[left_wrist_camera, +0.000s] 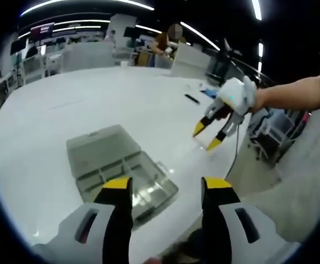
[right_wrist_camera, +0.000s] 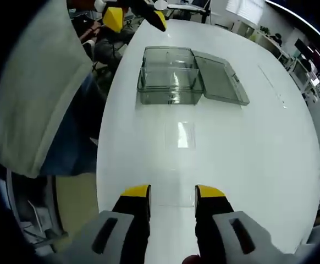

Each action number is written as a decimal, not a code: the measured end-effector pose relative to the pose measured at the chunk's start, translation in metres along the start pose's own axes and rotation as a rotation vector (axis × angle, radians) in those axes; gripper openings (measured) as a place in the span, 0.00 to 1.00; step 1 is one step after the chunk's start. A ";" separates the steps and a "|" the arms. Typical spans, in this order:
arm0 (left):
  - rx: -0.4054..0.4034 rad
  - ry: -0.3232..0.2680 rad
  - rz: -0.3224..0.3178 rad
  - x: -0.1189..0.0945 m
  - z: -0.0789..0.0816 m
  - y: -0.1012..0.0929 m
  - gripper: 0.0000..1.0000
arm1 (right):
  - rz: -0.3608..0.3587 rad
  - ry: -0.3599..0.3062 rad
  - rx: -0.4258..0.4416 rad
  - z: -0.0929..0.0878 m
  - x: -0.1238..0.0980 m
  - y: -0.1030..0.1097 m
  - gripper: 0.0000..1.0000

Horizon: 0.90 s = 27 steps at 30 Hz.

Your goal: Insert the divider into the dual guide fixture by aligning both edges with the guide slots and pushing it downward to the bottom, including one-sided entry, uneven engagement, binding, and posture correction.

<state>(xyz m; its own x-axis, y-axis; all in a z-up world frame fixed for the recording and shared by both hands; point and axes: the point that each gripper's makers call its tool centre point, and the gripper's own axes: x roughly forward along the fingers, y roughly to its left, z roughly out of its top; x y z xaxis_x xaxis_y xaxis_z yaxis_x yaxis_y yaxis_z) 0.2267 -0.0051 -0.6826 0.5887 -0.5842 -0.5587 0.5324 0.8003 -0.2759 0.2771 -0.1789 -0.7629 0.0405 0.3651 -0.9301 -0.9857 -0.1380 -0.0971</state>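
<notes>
Insertion has not begun: my left gripper and right gripper both hang open and empty. The divider lies flat on the worktop, near the open fixture.

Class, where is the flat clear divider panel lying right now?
In the right gripper view, the flat clear divider panel lies on the white table, between the open clear plastic box and the right gripper.
</notes>
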 end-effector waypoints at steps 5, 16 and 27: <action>0.014 0.006 -0.022 0.003 0.003 -0.005 0.44 | -0.013 -0.010 -0.011 0.011 -0.003 -0.001 0.26; 0.032 0.016 -0.074 0.010 0.007 -0.019 0.39 | -0.036 -0.042 -0.052 0.044 -0.010 0.002 0.26; 0.013 0.018 -0.118 0.016 0.009 -0.029 0.34 | -0.046 -0.082 -0.082 0.076 -0.012 0.008 0.26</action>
<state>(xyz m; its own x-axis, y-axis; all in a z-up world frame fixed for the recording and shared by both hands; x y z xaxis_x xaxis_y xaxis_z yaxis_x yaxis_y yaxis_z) 0.2262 -0.0387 -0.6770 0.5104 -0.6716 -0.5370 0.6052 0.7242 -0.3305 0.2567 -0.1144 -0.7258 0.0680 0.4465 -0.8922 -0.9663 -0.1931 -0.1703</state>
